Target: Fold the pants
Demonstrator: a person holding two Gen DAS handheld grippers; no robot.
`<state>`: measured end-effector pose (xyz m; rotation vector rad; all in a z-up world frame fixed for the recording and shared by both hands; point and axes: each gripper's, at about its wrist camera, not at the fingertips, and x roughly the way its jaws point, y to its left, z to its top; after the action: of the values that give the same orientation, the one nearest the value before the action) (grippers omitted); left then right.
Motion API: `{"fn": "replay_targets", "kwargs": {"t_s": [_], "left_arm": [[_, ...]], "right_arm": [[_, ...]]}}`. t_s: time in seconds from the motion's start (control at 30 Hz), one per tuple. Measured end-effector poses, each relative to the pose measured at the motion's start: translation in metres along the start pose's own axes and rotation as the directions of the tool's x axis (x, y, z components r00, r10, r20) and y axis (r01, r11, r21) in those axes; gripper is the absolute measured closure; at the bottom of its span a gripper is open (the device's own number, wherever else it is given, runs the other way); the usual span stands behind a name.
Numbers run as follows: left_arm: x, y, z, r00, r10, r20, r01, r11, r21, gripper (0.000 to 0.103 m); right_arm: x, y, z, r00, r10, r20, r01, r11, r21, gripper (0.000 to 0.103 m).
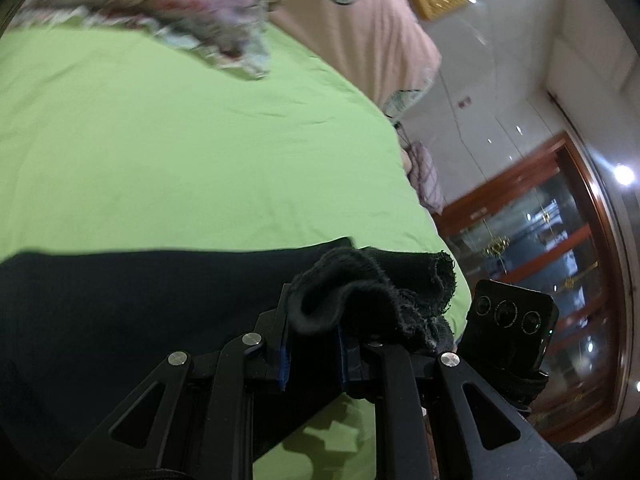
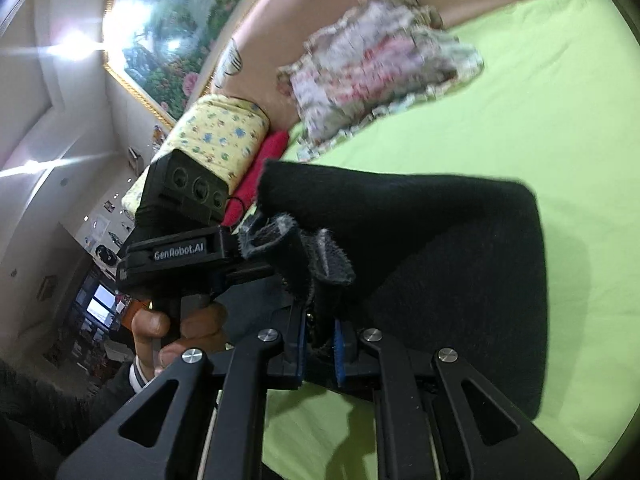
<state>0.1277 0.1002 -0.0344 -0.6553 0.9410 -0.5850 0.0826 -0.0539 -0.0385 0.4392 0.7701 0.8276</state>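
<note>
Green bed [image 1: 200, 140] carries the black pants [image 1: 120, 300], which run leftward from the left gripper [image 1: 312, 344], clamped on a bunched hem. The right gripper [image 2: 320, 344], just beside it, pinches the other hem (frayed edges up); the cloth stretches rightward from it.

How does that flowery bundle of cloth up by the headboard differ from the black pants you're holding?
The floral patchwork cloth is pale and many-coloured; the black pants are plain and dark. The cloth lies crumpled in a heap, untouched, while the pants are spread fairly flat, one edge pinched by the left gripper and right gripper. Both rest on the green bedsheet.
</note>
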Motion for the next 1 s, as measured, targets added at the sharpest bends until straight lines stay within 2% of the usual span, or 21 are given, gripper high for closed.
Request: {"fn": "replay_targets", "kwargs": {"t_s": [0.27,0.4,0.47,0.53,0.63,0.73,0.87,1.0], "left_arm": [[-0.006,0.045,-0.016,1.000,0.025,0.007,-0.024,0.996,-0.083,0.087],[-0.013,0.050,-0.016,0.999,0.038,0.019,-0.035,0.993,-0.109,0.087],[-0.017,0.053,-0.017,0.999,0.042,0.030,-0.038,0.992,-0.118,0.084],[-0.023,0.057,-0.019,0.998,0.039,0.042,-0.033,0.991,-0.132,0.084],[-0.031,0.060,-0.022,0.997,0.047,0.058,-0.039,0.988,-0.147,0.080],[-0.038,0.061,-0.027,0.995,0.065,0.069,-0.054,0.986,-0.155,0.080],[-0.050,0.062,-0.033,0.993,0.073,0.094,-0.056,0.983,-0.173,0.073],[-0.061,0.062,-0.037,0.989,0.089,0.118,-0.066,0.981,-0.183,0.072]], "right_arm": [[0.024,-0.002,-0.008,0.997,-0.028,-0.067,0.029,0.999,0.016,0.087],[0.032,-0.004,-0.011,0.995,-0.045,-0.089,0.047,0.999,0.016,0.083],[0.035,-0.005,-0.012,0.993,-0.047,-0.104,0.050,0.998,0.024,0.078],[0.036,-0.004,-0.013,0.994,-0.034,-0.106,0.037,0.999,0.029,0.064],[0.039,0.005,-0.015,0.993,-0.025,-0.113,0.025,1.000,-0.005,0.051],[0.041,0.011,-0.016,0.992,-0.032,-0.121,0.029,0.999,-0.024,0.048],[0.041,0.014,-0.015,0.992,-0.018,-0.124,0.015,1.000,-0.022,0.048],[0.040,0.016,-0.015,0.993,-0.015,-0.120,0.013,1.000,-0.017,0.048]]}}
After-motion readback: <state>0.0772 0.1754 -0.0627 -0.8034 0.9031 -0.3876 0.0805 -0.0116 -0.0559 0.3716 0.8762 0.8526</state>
